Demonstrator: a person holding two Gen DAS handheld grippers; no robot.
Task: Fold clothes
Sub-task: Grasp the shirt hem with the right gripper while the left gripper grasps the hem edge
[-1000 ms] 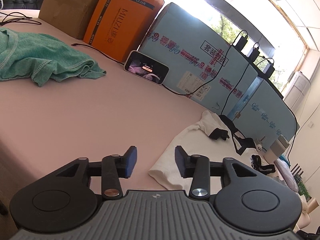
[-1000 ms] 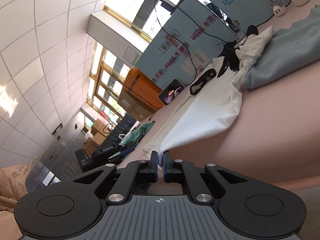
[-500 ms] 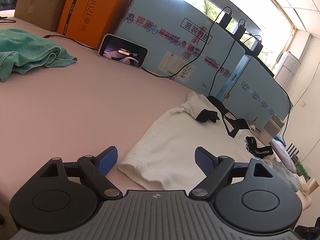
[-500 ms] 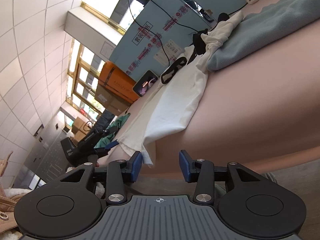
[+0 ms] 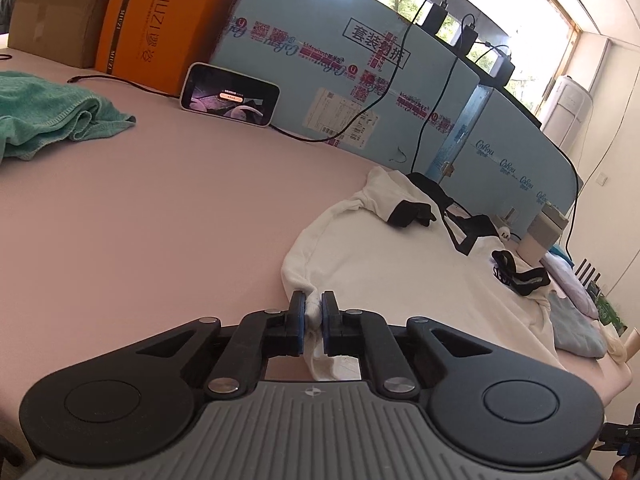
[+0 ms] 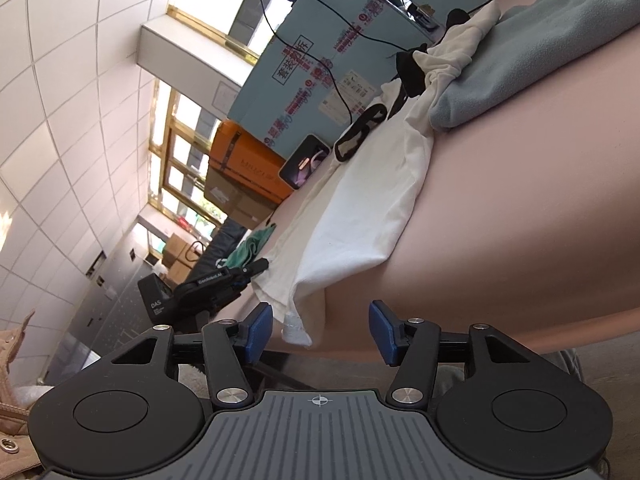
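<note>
On the pink table (image 5: pixel 140 208), the white garment (image 5: pixel 392 264) lies spread with its long axis running from the table's near edge back toward the blue boxes (image 5: pixel 320 64), black-trimmed sleeves bunched at the far end. Its near hem drapes over the table edge. The left tool (image 5: pixel 313 312) is closed on one bunched hem corner, cloth pinched between the blue pads. The other hem corner hangs off the edge directly ahead of the right tool (image 6: pixel 320 330), inside the gap but nearer its left-hand pad; those jaws are opening and the pads do not press on the fabric. So the right tool is the free one, and the loose corner sits just ahead of it; a short advance should bring the cloth between the pads. Beyond the garment, a grey-blue folded cloth (image 6: pixel 532 56) adjoins its sleeve end, a phone (image 5: pixel 230 94) leans against the boxes, and a green towel (image 5: pixel 48 116) lies well apart.
</note>
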